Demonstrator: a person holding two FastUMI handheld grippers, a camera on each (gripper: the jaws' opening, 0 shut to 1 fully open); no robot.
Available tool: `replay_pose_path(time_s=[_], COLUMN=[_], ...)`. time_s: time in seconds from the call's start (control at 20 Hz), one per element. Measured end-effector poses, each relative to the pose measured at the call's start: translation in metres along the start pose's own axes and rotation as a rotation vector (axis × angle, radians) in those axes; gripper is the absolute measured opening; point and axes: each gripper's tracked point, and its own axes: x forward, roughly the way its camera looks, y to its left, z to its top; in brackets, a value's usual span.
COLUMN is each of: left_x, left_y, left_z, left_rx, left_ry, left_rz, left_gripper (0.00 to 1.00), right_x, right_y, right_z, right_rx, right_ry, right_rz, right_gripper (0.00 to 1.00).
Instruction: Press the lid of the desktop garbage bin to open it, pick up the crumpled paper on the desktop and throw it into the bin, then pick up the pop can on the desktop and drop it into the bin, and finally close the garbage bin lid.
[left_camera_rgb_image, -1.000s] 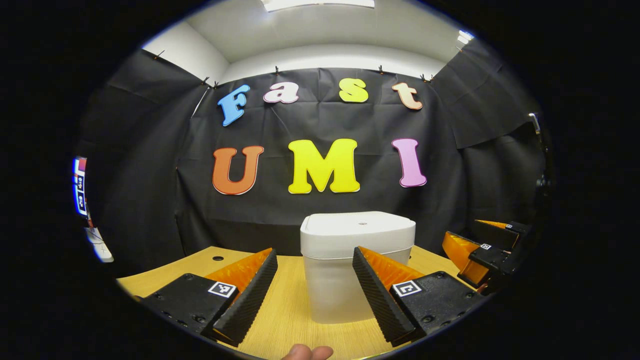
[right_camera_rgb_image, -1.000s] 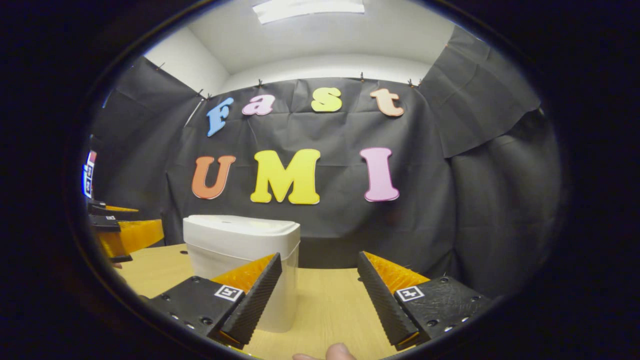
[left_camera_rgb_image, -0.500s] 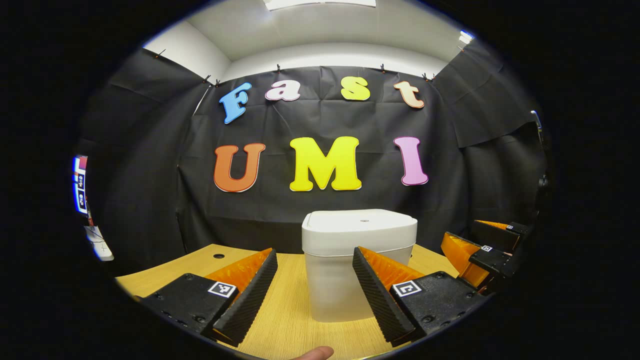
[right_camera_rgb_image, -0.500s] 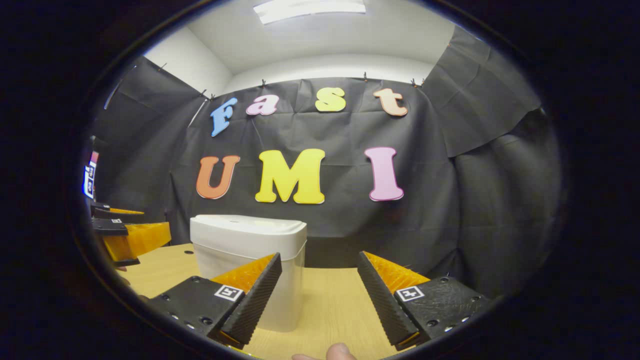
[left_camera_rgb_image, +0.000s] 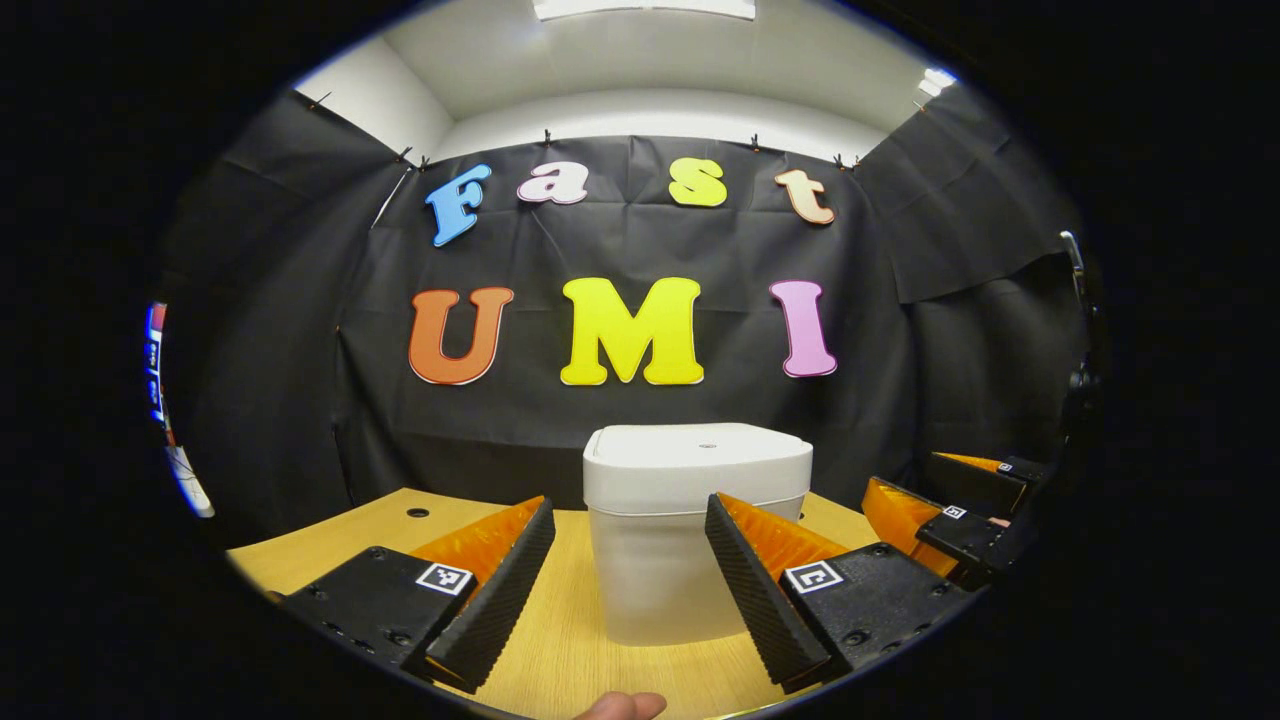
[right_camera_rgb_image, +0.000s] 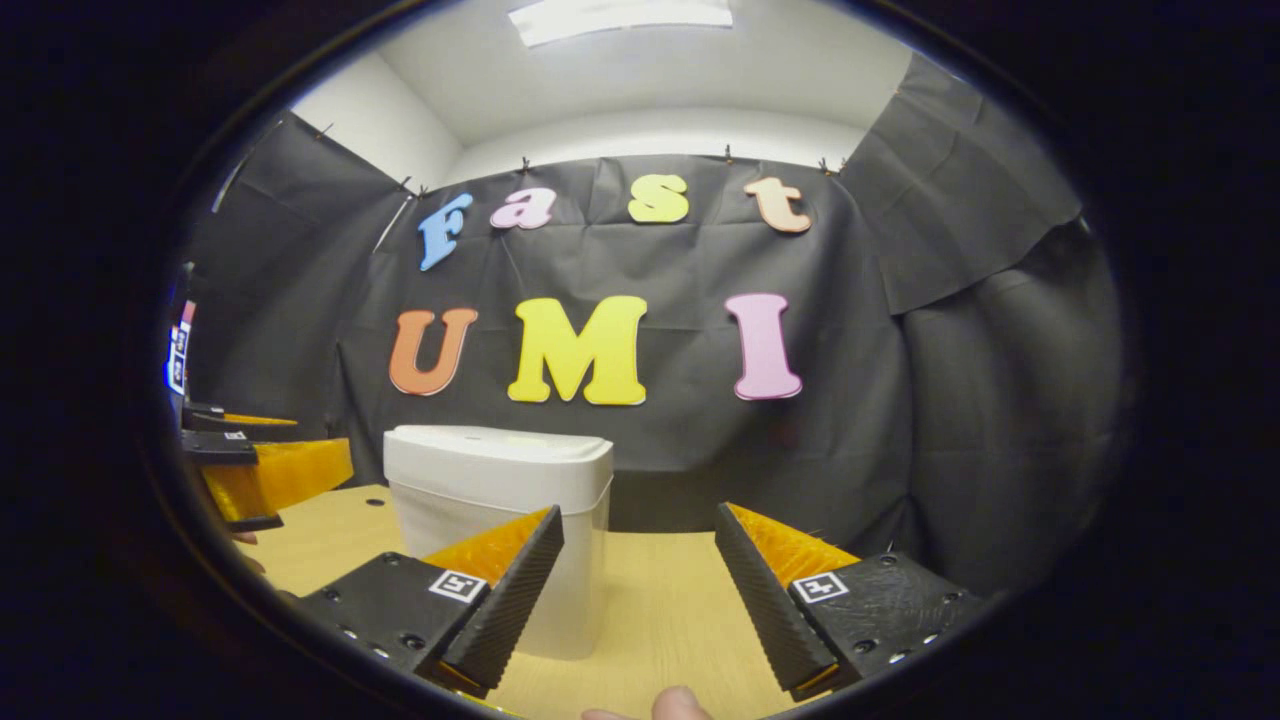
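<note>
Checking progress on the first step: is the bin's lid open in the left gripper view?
No, the lid sits flat and shut on the bin, with nothing touching it.

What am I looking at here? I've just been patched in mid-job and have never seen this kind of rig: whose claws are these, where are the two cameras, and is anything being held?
There is no robot arm: a person holds a two-finger gripper in each hand, and a fisheye camera rides on each one, looking forward along its fingers.

In the left gripper view, the left gripper is at the bottom, open and holding nothing. Ahead stands a white garbage bin with its lid shut, on a wooden desktop. At the far right is the other gripper.

In the right gripper view, the right gripper is likewise open and holding nothing, with the bin to its left. A fingertip of the person shows at the bottom edge.

I see no paper or can.
</note>
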Motion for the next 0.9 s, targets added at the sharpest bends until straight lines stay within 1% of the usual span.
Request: replay_pose_path(time_s=[0.15,0.2,0.6,0.9], left_x=[-0.001,-0.002,0.000,0.004], left_y=[0.003,0.002,-0.001,-0.006], left_z=[-0.001,0.000,-0.001,-0.002], left_rx=[-0.002,-0.005,0.012,-0.005], left_ry=[0.002,0.001,-0.003,-0.009], left_rz=[0.002,0.001,0.004,-0.002], left_gripper=[0.97,0.97,0.97,0.97], right_x=[-0.002,-0.002,-0.003,-0.002], right_y=[-0.003,-0.004,-0.005,-0.007], right_z=[0.003,0.004,0.007,0.009], right_rx=[-0.002,-0.002,0.013,0.006], right_ry=[0.000,-0.003,-0.008,-0.013], right_rz=[-0.011,-0.012,-0.004,-0.004], right_gripper=[0.96,0.95,0.95,0.95])
